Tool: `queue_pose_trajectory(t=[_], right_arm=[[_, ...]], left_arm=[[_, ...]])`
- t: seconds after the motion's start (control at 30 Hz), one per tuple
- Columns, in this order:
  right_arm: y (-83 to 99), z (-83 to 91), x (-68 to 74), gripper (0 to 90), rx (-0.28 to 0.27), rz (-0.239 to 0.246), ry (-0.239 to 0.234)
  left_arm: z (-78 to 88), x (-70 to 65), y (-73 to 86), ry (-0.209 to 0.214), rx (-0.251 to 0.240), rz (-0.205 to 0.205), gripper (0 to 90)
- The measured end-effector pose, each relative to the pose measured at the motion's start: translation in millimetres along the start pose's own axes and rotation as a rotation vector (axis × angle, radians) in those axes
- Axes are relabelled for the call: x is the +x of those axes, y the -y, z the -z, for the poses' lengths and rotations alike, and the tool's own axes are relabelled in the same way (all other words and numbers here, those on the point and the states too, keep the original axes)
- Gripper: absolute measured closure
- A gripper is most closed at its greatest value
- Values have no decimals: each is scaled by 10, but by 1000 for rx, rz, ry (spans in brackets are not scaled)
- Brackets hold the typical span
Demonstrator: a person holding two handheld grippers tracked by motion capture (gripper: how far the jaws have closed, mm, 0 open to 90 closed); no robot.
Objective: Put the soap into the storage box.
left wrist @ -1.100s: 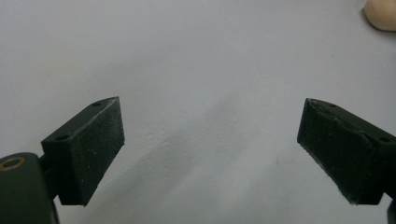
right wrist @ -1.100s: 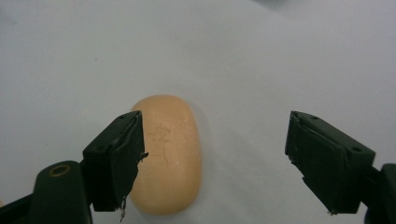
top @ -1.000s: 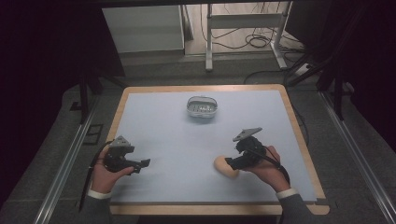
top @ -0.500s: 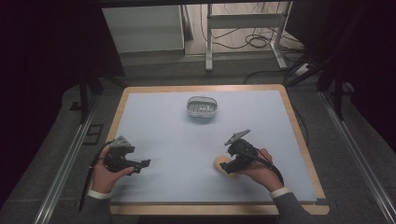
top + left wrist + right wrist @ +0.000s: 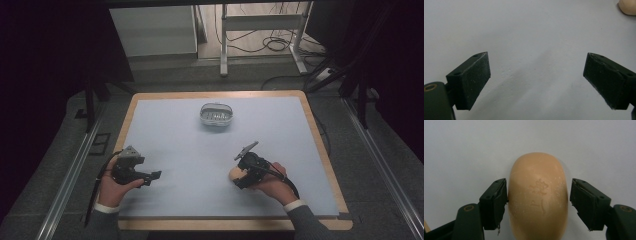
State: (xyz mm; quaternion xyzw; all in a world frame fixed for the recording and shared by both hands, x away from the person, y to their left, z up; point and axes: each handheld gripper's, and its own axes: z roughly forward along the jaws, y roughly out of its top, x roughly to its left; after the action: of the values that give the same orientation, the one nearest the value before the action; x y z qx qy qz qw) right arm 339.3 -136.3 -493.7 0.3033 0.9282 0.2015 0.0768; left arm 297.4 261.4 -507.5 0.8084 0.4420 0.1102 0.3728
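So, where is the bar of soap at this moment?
In the high view the bar of soap lies on the table at the near right, between the jaws of the right gripper, well in front of the soap dish.

On the tan soap bar between my right-hand jaws I see characters pressed into its top face, but they are too shallow and blurred for me to read. I find no other lettering, label, brand or number anywhere on the table or the things on it.
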Motion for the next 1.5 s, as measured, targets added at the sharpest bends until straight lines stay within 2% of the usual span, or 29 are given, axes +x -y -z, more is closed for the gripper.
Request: queue_pose_trajectory(t=[0.23, 0.43, 0.7, 1.03, 1.5], right_arm=[[-13, -46, 10, 307, 21, 0, 4], [-5, -126, 30, 297, 65, 9, 11], [-16, -116, 39, 326, 70, 11, 28], [-29, 71, -28, 326, 9, 6, 56], [-72, 208, -81, 326, -33, 9, 73]], left_arm=[[1, 0, -1, 0, 2, -1, 76], [2, -1, 0, 1, -1, 1, 76], [7, 1, 0, -2, -8, 6, 76], [1, -2, 0, -2, -6, 5, 76], [2, -3, 0, -2, -6, 6, 76]])
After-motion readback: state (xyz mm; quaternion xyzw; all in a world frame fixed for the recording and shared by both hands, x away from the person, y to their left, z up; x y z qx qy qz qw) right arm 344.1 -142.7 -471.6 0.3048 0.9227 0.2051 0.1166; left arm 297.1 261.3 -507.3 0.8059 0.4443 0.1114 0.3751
